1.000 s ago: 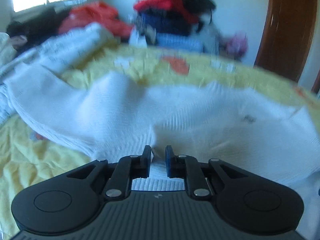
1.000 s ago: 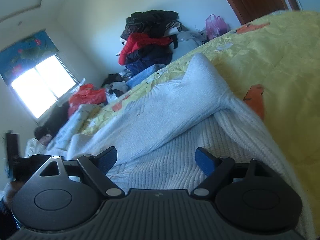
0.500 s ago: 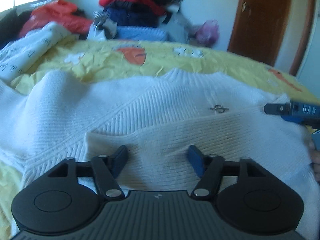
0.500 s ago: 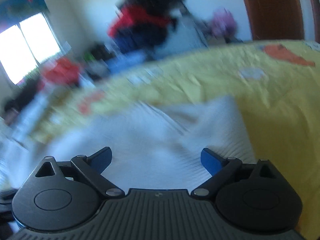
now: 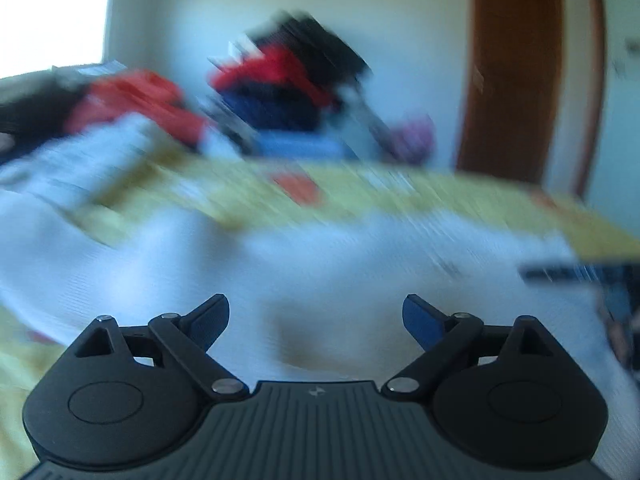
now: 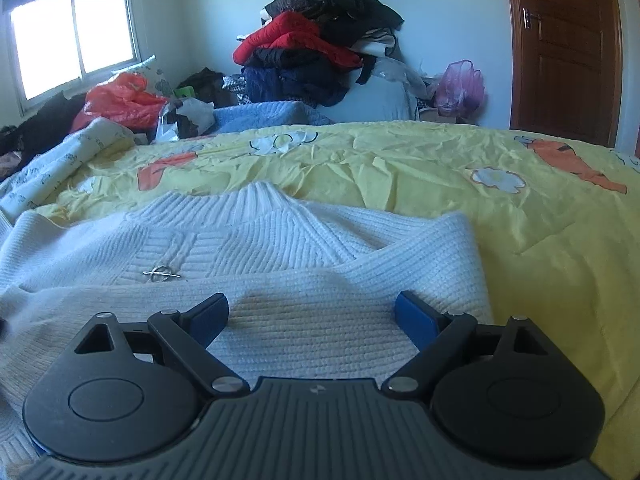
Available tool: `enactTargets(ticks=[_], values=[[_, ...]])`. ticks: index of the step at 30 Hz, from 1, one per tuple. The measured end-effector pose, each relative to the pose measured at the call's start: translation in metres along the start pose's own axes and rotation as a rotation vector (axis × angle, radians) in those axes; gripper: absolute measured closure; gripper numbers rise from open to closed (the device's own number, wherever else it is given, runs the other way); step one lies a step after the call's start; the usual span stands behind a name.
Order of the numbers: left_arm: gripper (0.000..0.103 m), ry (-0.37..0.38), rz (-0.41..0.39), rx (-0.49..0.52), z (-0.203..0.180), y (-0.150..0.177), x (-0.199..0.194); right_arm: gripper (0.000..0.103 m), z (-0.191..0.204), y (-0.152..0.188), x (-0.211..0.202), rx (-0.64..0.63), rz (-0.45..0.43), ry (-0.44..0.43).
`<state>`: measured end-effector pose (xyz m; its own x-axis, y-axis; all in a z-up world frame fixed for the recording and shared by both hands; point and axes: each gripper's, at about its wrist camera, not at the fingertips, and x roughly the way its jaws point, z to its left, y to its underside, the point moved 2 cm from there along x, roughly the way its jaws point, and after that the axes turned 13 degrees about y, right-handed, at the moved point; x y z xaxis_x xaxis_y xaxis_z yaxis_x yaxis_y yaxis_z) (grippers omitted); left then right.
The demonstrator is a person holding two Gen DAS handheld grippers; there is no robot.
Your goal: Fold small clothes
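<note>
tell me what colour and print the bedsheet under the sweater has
Yellow bedsheet with orange carrots and white flowers, clearest in the right wrist view.

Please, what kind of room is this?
Most likely a bedroom in a home. A bed with a yellow cartoon-print cover fills the view, a heap of clothes stands by the wall, and there is a wooden door.

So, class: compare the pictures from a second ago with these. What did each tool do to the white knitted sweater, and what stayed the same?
The left tool, pinched shut on the white knitted sweater a second ago, has let go; its jaws are opening, clear of the cloth. The right tool swung round to level and now hovers open over the folded part. The sweater stays on the yellow printed bedsheet.
</note>
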<state>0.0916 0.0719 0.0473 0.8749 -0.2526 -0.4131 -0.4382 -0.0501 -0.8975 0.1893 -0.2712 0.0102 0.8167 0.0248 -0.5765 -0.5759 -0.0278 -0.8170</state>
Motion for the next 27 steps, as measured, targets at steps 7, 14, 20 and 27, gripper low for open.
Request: enactTargets(ticks=[7,14,20,27], values=[[0.007,-0.282,-0.082,-0.369,0.196,-0.042,-0.027,0.011,0.002,0.001,-0.001,-0.015,-0.001,0.011],[0.008,-0.202,-0.124,-0.824,0.347,-0.045,-0.023,0.009,0.004,0.0,0.0,-0.024,0.001,0.013],[0.038,-0.221,-0.13,-0.798,0.364,-0.052,-0.012,0.009,0.004,0.0,0.001,-0.023,0.002,0.01],[0.085,-0.311,-0.02,-0.682,0.362,-0.057,0.001,0.007,0.003,0.0,0.002,-0.016,0.004,-0.001]])
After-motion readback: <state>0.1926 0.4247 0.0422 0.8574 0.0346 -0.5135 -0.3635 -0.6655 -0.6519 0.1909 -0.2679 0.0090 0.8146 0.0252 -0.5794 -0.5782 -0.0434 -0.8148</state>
